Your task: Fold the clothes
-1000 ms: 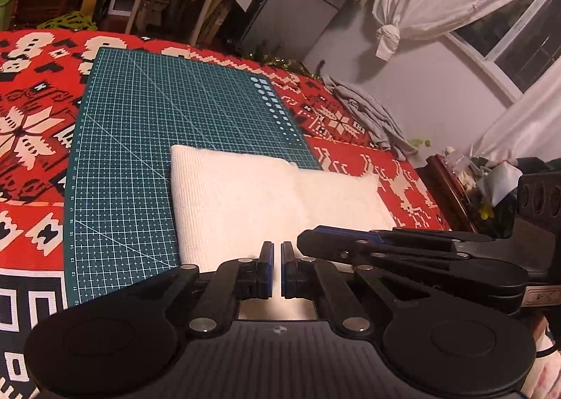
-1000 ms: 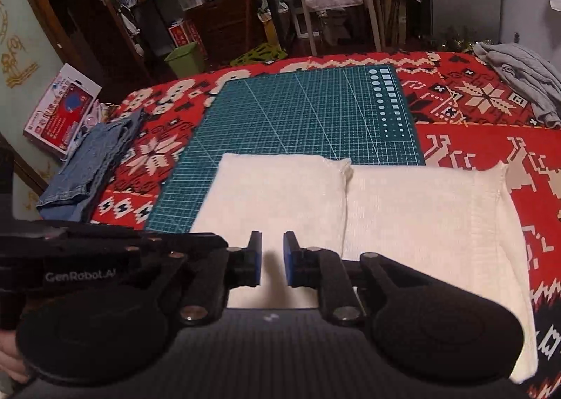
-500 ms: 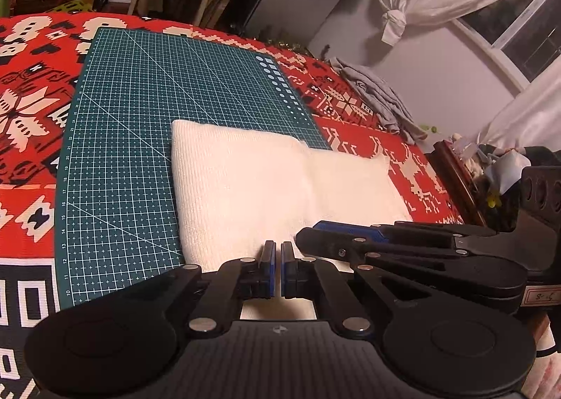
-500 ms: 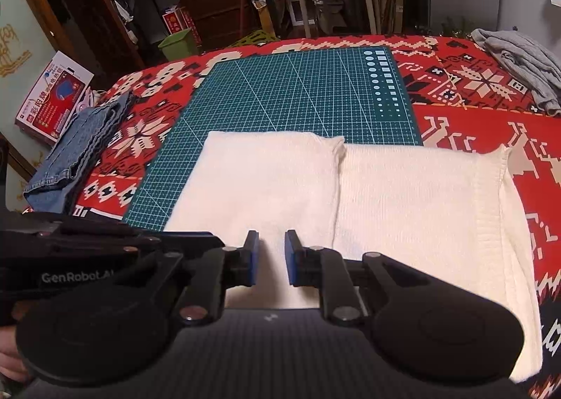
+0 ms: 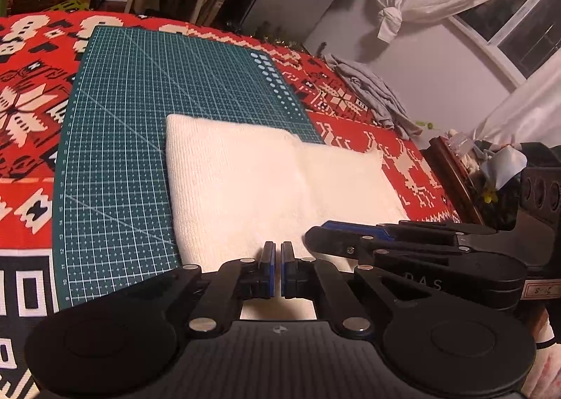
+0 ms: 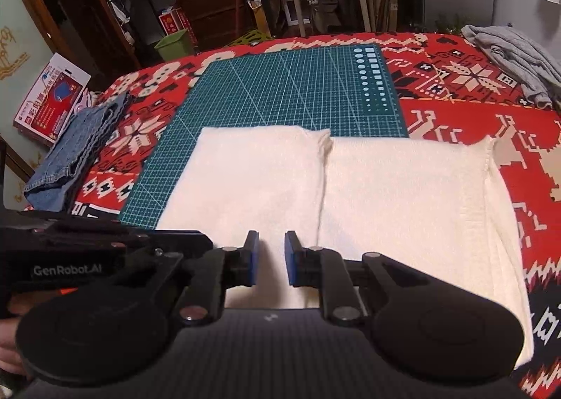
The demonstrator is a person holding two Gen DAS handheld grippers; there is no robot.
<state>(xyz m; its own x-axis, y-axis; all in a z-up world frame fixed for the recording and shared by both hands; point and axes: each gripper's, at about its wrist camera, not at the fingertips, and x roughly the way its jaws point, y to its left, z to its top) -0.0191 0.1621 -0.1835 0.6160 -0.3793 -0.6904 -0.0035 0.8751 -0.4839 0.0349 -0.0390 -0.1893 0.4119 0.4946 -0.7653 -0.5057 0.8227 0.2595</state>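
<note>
left tool point(image 5: 276, 267): nearly closed, empty | right tool point(image 6: 270, 258): narrow gap, empty | white garment point(image 6: 350, 195): folded on mat point(image 6: 280, 93)

The white garment's point(image 6: 403, 202) near edge is hidden behind the right gripper point(image 6: 269, 258); the box's point(image 6: 49, 97) print is unreadable.

On my right wrist view I can read "GenRobot.AI" in pale letters on the black body of the left gripper point(image 6: 70, 269). On my left wrist view the right gripper point(image 5: 420, 279) carries raised letters that look like "DAS", though they are dim. A small white label point(image 5: 541, 291) on its rear bears handwriting I cannot make out. The green cutting mat point(image 5: 140, 111) has scale numbers along its left edge; I read 9 to 12. The red box point(image 6: 49, 100) has print too small to read.
</note>
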